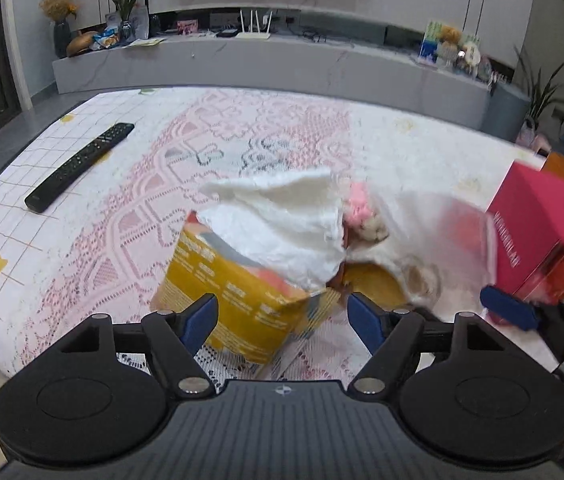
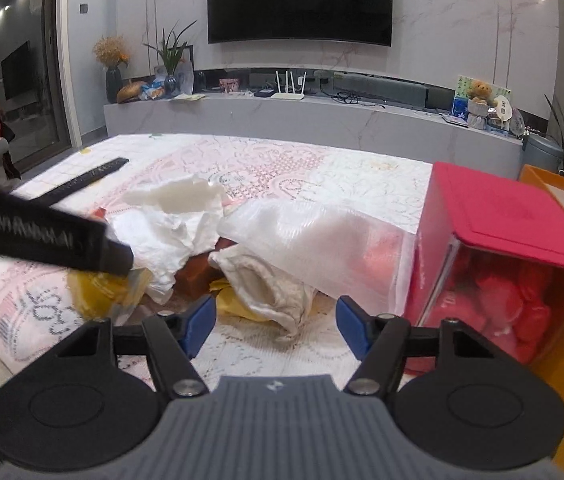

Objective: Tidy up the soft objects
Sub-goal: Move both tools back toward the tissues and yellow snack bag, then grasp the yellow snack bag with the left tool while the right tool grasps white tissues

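Note:
A yellow cardboard box stands on the table with a white tissue or cloth sticking out of its top. My left gripper is open, its blue pads either side of the box's near corner, not closed on it. A cream soft sock-like item lies in front of my right gripper, which is open and empty. A translucent plastic bag lies behind it. A pink fluffy item sits beside the white cloth. The left gripper's body crosses the right wrist view.
A red box with a clear front stands at the right, an orange box behind it. A black remote lies far left on the lace tablecloth. The table's near edge is just below the grippers.

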A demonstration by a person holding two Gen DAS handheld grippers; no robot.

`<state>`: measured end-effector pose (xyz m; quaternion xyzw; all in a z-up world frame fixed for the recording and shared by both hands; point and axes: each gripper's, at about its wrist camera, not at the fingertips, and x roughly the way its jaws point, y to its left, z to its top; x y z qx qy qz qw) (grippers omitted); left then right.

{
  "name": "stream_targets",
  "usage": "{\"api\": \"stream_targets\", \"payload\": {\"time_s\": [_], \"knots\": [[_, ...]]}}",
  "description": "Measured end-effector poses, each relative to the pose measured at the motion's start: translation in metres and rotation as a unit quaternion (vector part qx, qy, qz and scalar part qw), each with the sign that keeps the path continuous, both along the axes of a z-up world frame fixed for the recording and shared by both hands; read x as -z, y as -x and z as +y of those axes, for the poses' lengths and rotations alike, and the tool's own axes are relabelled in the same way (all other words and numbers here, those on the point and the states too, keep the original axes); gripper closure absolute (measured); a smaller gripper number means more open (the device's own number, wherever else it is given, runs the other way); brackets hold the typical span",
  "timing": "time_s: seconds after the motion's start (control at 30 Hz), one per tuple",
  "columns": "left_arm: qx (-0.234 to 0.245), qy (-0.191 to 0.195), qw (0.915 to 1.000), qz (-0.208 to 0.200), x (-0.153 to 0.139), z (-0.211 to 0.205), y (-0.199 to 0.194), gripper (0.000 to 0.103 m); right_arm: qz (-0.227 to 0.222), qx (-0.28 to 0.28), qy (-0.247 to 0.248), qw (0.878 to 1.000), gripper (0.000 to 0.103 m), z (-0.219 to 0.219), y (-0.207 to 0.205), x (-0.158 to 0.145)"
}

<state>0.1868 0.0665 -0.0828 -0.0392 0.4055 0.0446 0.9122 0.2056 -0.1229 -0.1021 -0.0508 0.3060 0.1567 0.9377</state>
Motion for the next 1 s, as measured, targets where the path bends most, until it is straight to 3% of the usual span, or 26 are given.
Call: {"api": "stream_targets", "payload": {"time_s": [0.17,0.33,0.43,0.57,0.63,0.73,0.83,0.87,0.93,1.0], "knots": [[-0.011,-0.024,0.9995,0.014,0.013,-0.01,-0.008,0.016,0.015,-0.001,-0.003,1.0,0.044,-0.001,-0.011,0.018],[-0.021,-0.081,0.9964,0.016,0.025,-0.02,-0.018,0.015,0.021,-0.001,-0.012,1.0,0.044,0.0,-0.019,0.026],[-0.022,-0.095,0.9951,0.017,0.03,-0.022,-0.019,0.015,0.025,-0.001,-0.015,1.0,0.044,0.001,-0.02,0.03],[-0.038,-0.066,0.9971,0.008,0.024,-0.01,-0.012,0.034,0.035,0.0,-0.021,0.999,0.044,0.0,-0.019,0.034],[-0.045,-0.046,0.9979,0.0,0.016,-0.003,-0.005,0.049,0.037,0.0,-0.024,0.999,0.044,-0.001,-0.018,0.036],[-0.055,-0.028,0.998,-0.007,0.005,0.006,0.004,0.061,0.034,-0.003,-0.026,0.999,0.044,0.0,-0.016,0.035],[-0.074,-0.004,0.9973,-0.005,-0.004,0.02,0.015,0.064,0.029,-0.01,-0.029,0.999,0.044,0.001,-0.014,0.033],[-0.082,0.0,0.9966,-0.002,-0.005,0.024,0.017,0.064,0.027,-0.01,-0.028,0.999,0.044,0.001,-0.013,0.033],[-0.099,0.0,0.9951,0.006,-0.006,0.031,0.021,0.045,0.025,-0.011,-0.026,0.999,0.043,0.003,-0.012,0.032],[-0.108,0.014,0.9939,0.016,-0.003,0.039,0.021,0.038,0.025,-0.011,-0.026,0.999,0.043,0.004,-0.012,0.032]]}}
